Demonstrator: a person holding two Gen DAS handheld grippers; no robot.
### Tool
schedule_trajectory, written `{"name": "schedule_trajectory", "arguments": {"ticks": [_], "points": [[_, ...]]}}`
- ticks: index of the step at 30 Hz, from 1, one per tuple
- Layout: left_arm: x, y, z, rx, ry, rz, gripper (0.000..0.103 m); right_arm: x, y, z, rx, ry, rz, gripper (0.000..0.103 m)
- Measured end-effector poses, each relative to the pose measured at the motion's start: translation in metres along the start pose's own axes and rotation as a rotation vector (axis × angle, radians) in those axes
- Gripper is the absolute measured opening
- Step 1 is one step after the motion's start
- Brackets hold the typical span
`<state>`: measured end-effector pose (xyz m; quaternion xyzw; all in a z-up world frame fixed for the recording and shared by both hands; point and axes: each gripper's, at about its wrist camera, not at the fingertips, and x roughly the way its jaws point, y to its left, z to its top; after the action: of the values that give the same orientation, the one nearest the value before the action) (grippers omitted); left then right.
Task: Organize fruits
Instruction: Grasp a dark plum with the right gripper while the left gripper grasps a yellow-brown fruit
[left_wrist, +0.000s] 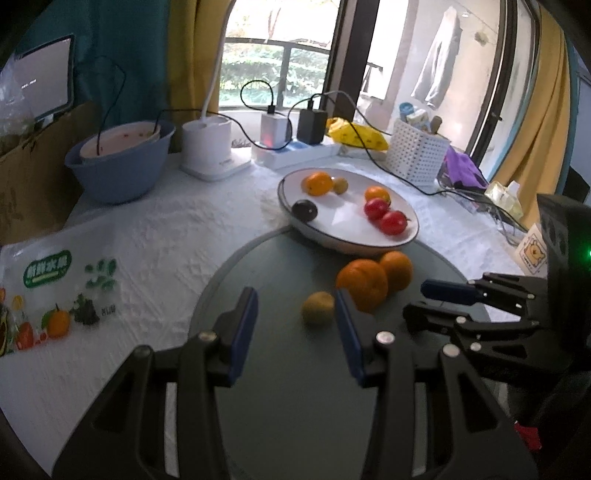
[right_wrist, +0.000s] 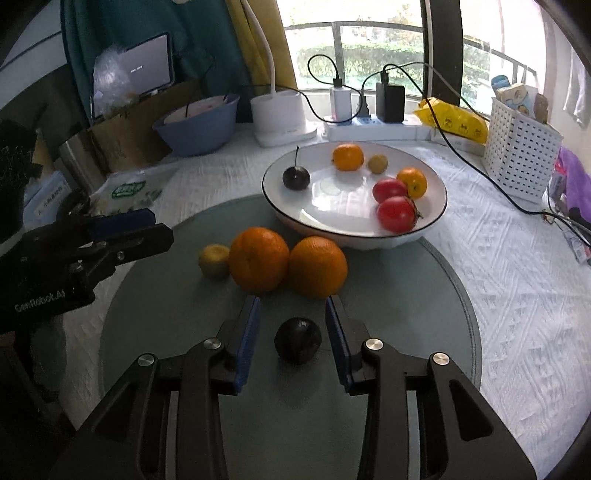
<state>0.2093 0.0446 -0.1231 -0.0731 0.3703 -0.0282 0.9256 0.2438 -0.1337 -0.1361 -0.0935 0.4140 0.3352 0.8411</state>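
flanking a round dark plum, blue-padded right gripper fingers apart

Left gripper pitched down and forward, blue pads parted, nothing pressed between them. Right gripper likewise tilted down, jaws apart, pads clear on both sides of what sits in the gap. Both side by side, near each other, left one at left, right one at right.
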Motion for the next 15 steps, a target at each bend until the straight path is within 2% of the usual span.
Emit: {"name": "schedule_trajectory", "arguments": {"ticks": [15], "points": [[0.004, -0.005, -0.007, 0.015, 0.029, -0.003, 0.045, 0.006, -0.004, -0.014, -0.011, 0.041, -0.006, 0.039]]}}
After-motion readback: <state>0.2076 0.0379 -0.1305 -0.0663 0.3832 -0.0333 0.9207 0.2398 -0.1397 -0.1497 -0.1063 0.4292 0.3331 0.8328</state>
